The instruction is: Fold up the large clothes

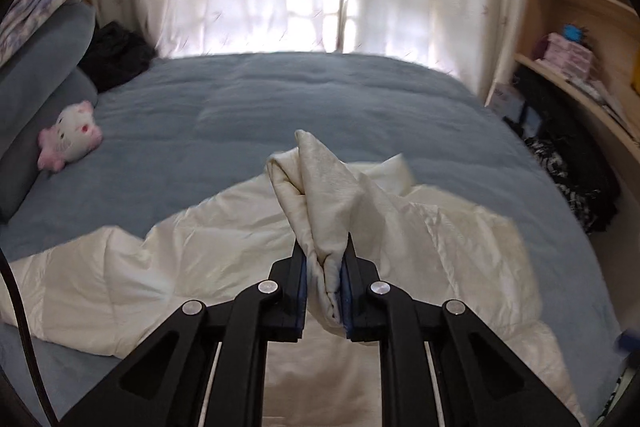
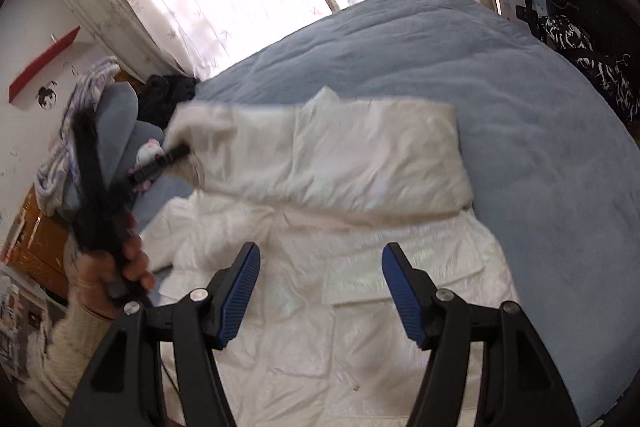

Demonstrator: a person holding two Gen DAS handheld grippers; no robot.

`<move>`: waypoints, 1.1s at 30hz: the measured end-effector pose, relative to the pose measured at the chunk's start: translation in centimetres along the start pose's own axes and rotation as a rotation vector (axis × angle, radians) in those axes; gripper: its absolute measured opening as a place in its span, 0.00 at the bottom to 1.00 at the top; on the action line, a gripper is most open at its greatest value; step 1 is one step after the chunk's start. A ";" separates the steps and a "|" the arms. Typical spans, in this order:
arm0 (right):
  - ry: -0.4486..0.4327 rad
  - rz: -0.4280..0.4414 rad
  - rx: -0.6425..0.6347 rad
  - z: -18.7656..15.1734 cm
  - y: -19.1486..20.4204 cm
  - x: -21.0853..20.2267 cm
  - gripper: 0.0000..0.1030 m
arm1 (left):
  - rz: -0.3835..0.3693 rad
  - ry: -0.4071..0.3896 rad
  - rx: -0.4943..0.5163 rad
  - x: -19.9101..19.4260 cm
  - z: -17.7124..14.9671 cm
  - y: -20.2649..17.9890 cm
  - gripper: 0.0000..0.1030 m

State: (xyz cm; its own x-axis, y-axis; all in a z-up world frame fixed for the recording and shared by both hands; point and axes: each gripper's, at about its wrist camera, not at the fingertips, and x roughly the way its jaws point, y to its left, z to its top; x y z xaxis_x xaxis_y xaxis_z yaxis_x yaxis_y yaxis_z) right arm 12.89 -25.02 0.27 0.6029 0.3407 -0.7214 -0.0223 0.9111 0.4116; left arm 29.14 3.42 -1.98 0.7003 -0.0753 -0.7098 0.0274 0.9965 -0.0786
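Right now the left gripper [image 1: 323, 269] is clenched on a bunched end of the cream padded garment [image 1: 224, 251], the cloth pinched between its blue pads and standing up beyond them in a soft peak. From the right wrist view that same gripper [image 2: 182, 151], held in the person's hand [image 2: 116, 267], carries what looks like a sleeve or side panel across the top of the garment, which lies spread on the blue bed cover [image 2: 460, 43]. The right gripper [image 2: 320, 287] hangs released over the middle of the garment, jaws apart, nothing between them.

The step in hand seems to be folding this lifted part inward over the body. To do it well, the left grip should stay firm, since the shiny fabric looks slippery and the puffy fill may spring back. Carrying the cloth high enough that it clears the layers below would avoid dragging them into wrinkles. Laying it down so its edge runs parallel with the body's side gives a neat fold. The free right gripper could press or pin the body near the fold line, keeping the lower layer from sliding on the bed. The plush toy [image 1: 70, 135] near the pillows lies well apart and should not interfere.
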 end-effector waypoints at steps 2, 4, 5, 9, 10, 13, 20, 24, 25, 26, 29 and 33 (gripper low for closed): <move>-0.002 -0.003 0.023 1.7 -0.2 -0.1 0.62 | 0.016 0.071 -0.014 2.8 -1.3 1.9 0.13; -0.001 -0.024 0.036 3.7 -1.1 0.9 0.66 | 0.036 0.148 -0.019 5.8 -3.1 3.1 0.15; 0.009 -0.050 0.039 4.6 -1.7 2.0 0.66 | 0.043 0.176 -0.019 7.0 -3.9 3.4 0.18; 0.080 -0.120 0.111 7.2 -6.2 7.3 0.66 | 0.016 0.232 -0.080 9.4 -5.5 5.0 0.42; 0.098 -0.122 0.140 7.7 -7.6 8.7 0.66 | 0.007 0.231 -0.104 9.5 -5.3 5.4 0.54; 0.110 -0.123 0.207 8.8 -11.0 11.6 0.66 | -0.030 0.206 -0.156 9.6 -5.0 6.4 0.64; 0.132 -0.109 0.251 10.7 -14.9 17.8 0.66 | -0.050 0.199 -0.151 11.8 -4.2 6.8 0.67; 0.152 -0.088 0.317 11.2 -16.4 20.9 0.66 | -0.047 0.213 -0.145 13.0 -4.0 6.1 0.66; 0.153 -0.063 0.340 11.2 -16.8 21.4 0.66 | -0.050 0.217 -0.150 13.3 -3.9 6.0 0.53; 0.157 -0.032 0.363 11.0 -17.2 21.9 0.62 | -0.058 0.221 -0.156 13.5 -3.7 5.8 0.38; 0.122 -0.044 0.260 11.0 -16.0 21.4 0.24 | -0.060 0.190 -0.147 13.5 -2.9 5.1 0.24; 0.018 -0.147 0.165 10.6 -15.0 19.8 0.17 | -0.045 0.179 -0.101 14.8 -3.3 3.6 0.25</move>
State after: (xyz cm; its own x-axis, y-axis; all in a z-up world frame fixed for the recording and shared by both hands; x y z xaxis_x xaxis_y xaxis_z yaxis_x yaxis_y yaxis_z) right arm 33.64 -34.38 -14.25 0.5758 0.2125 -0.7895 0.1967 0.9013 0.3860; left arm 37.23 5.73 -15.07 0.5619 -0.1341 -0.8162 -0.0217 0.9840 -0.1767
